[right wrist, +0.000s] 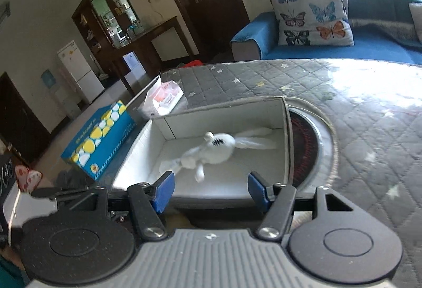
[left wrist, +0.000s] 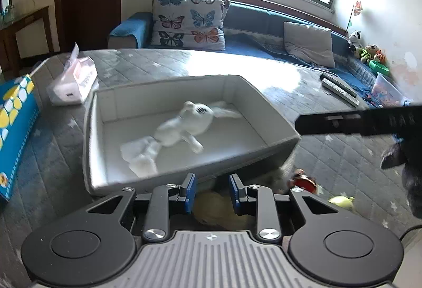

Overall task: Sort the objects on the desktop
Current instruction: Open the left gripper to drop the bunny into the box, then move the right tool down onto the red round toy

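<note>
A white plush rabbit [left wrist: 184,127] lies inside a grey open storage box [left wrist: 105,153] on the quilted grey table. It also shows in the right wrist view [right wrist: 211,151], in the same box [right wrist: 286,145]. My left gripper [left wrist: 212,194] is open and empty, low at the box's near wall, above a yellowish soft toy [left wrist: 219,211]. A red and brown toy [left wrist: 303,180] and a yellow-green toy [left wrist: 341,201] lie to its right. My right gripper [right wrist: 211,191] is open and empty at the box's near edge; its dark body [left wrist: 356,120] crosses the left wrist view.
A blue and yellow tissue box [left wrist: 15,130] [right wrist: 102,140] and a plastic tissue pack [left wrist: 73,82] [right wrist: 164,99] stand left of the box. Remotes [left wrist: 340,87] lie at the far right. A round inset burner [right wrist: 308,145] is beside the box. A blue sofa [left wrist: 263,32] lies behind.
</note>
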Action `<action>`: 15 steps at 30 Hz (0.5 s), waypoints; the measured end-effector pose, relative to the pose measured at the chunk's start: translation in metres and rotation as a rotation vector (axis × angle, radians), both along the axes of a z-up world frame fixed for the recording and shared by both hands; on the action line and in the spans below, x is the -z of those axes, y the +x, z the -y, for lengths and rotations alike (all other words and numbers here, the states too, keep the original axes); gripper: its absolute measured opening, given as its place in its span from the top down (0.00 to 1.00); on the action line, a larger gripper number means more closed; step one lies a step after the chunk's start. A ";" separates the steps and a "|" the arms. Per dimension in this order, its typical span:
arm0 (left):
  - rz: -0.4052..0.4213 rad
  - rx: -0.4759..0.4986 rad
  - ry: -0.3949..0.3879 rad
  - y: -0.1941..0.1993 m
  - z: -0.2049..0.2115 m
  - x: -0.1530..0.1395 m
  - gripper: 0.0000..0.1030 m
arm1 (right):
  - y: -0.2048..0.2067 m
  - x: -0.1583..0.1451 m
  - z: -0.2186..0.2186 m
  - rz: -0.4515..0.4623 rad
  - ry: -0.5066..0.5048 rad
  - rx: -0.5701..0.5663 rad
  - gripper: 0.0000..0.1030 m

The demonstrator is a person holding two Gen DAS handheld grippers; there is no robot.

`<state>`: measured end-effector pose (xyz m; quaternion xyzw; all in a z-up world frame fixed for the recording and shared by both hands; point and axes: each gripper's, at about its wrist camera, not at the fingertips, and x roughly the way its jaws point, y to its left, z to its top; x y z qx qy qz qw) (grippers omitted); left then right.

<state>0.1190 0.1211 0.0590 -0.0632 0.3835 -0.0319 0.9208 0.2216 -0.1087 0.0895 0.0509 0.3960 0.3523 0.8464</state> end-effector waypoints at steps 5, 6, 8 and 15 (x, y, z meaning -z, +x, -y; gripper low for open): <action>-0.007 0.014 -0.011 -0.008 0.020 0.008 0.71 | -0.032 0.005 0.022 0.086 -0.061 -0.027 0.29; -0.013 0.016 -0.018 -0.009 0.023 0.010 0.71 | -0.036 0.007 0.026 0.092 -0.060 -0.033 0.28; -0.026 0.021 -0.030 -0.012 0.030 0.015 0.71 | -0.045 0.012 0.033 0.104 -0.067 -0.037 0.25; -0.062 0.057 -0.061 -0.021 0.050 0.030 0.71 | -0.075 0.033 0.060 0.115 -0.099 -0.025 0.25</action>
